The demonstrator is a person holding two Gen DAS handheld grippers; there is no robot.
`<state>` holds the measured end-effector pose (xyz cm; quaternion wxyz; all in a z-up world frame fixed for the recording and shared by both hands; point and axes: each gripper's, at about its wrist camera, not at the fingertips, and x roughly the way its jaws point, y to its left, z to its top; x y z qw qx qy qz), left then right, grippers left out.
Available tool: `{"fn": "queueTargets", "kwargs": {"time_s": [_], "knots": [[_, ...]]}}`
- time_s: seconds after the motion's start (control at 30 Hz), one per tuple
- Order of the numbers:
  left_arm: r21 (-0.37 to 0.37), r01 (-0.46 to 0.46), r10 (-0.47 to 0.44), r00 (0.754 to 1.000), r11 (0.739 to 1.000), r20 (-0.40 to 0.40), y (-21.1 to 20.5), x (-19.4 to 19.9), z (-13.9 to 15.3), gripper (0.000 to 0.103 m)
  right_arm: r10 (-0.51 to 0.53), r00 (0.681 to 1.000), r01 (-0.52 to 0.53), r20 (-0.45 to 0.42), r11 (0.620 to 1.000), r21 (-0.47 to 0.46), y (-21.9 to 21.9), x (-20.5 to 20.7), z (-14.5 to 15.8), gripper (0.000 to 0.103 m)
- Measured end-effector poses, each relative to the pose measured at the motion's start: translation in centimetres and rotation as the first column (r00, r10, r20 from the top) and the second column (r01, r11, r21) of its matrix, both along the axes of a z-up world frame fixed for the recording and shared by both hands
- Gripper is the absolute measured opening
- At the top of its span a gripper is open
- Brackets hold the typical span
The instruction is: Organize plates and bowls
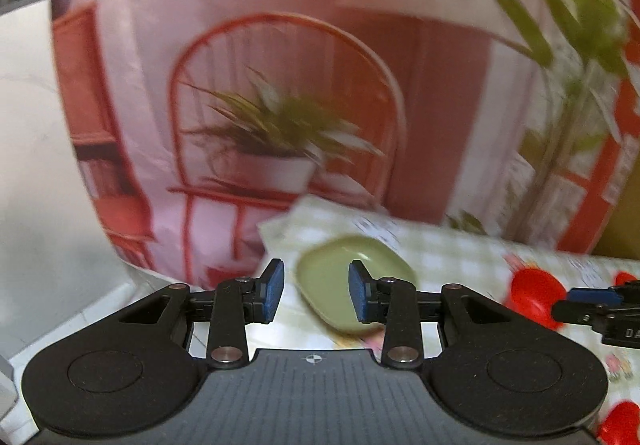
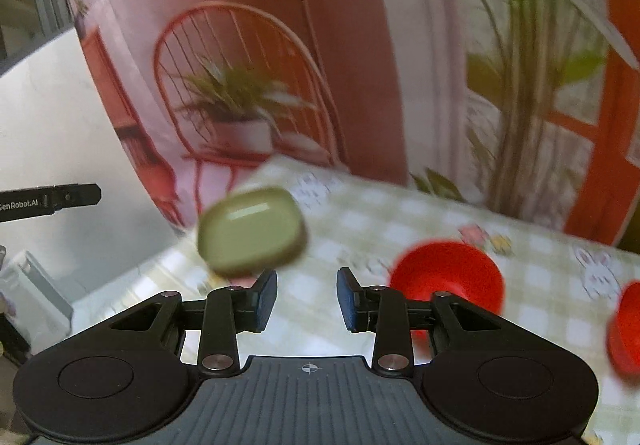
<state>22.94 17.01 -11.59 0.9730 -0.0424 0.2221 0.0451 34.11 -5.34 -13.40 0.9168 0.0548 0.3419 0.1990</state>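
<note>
A pale green rounded plate (image 1: 334, 271) lies on the green-checked tablecloth (image 1: 448, 257) near the table's far left corner. My left gripper (image 1: 316, 285) hovers above and short of it, open, with nothing between its blue pads. In the right wrist view the same green plate (image 2: 252, 231) sits left of centre and a red bowl (image 2: 446, 273) right of centre. My right gripper (image 2: 307, 293) is open and empty, held above the cloth between them. A second red bowl (image 2: 626, 329) shows at the right edge. The views are blurred.
A pink and red printed backdrop (image 1: 280, 85) with a chair and potted plant hangs right behind the table. White wall (image 1: 32, 165) is on the left. A white boxy object (image 2: 36, 293) stands off the table's left side. Red bowls (image 1: 534, 295) lie right of the left gripper.
</note>
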Motion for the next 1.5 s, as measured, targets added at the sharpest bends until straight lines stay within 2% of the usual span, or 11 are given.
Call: {"fn": "queueTargets", "kwargs": {"time_s": [0.2,0.37,0.47,0.63,0.73,0.93,1.23,1.33,1.43,1.47,1.5], "knots": [[0.009,-0.024,0.024,1.0,1.0,0.012,1.8,3.1,0.2,0.045,0.045,0.998,-0.044,0.044,0.999,-0.016,3.3,4.4,0.6,0.031],[-0.014,-0.056,0.056,0.998,0.998,-0.014,3.0,6.4,-2.1,0.055,0.067,0.997,-0.067,0.03,0.998,-0.009,5.4,8.7,-0.8,0.033],[-0.041,-0.061,0.059,0.997,0.997,-0.043,3.3,8.4,-4.3,0.055,0.074,0.997,-0.074,-0.005,0.997,-0.031,6.4,11.4,-2.5,0.036],[0.007,-0.068,0.069,0.993,0.998,-0.099,3.1,11.8,-7.0,0.055,0.03,0.997,-0.034,-0.064,0.998,-0.056,7.7,14.9,-5.5,0.036],[0.001,-0.072,0.072,0.989,0.997,-0.131,3.6,13.7,-8.4,0.055,0.011,0.993,-0.017,-0.117,0.999,-0.047,8.3,16.2,-7.4,0.036],[-0.045,-0.075,0.066,0.984,0.996,-0.165,4.7,16.0,-10.2,0.055,-0.027,0.98,0.017,-0.199,0.999,-0.051,9.5,17.6,-10.0,0.035],[-0.116,-0.042,0.017,0.978,0.992,-0.209,4.7,17.5,-11.9,0.054,-0.096,0.948,0.105,-0.305,0.994,0.01,8.5,18.1,-11.6,0.023],[-0.104,-0.037,0.014,0.977,0.994,-0.211,4.4,17.6,-12.0,0.044,-0.09,0.945,0.1,-0.316,0.995,0.014,8.5,18.0,-11.9,0.02],[-0.111,-0.029,0.004,0.975,0.993,-0.221,4.4,17.7,-12.4,0.026,-0.101,0.936,0.113,-0.337,0.993,0.016,8.5,18.0,-12.2,0.017],[-0.113,-0.026,0.0,0.975,0.993,-0.223,4.4,17.7,-12.5,0.015,-0.101,0.933,0.115,-0.344,0.993,0.02,8.5,17.9,-12.3,0.013],[-0.11,-0.009,-0.016,0.975,0.994,-0.222,4.3,17.6,-12.6,0.011,-0.1,0.932,0.117,-0.347,0.993,0.029,8.5,17.8,-12.4,0.011]]}}
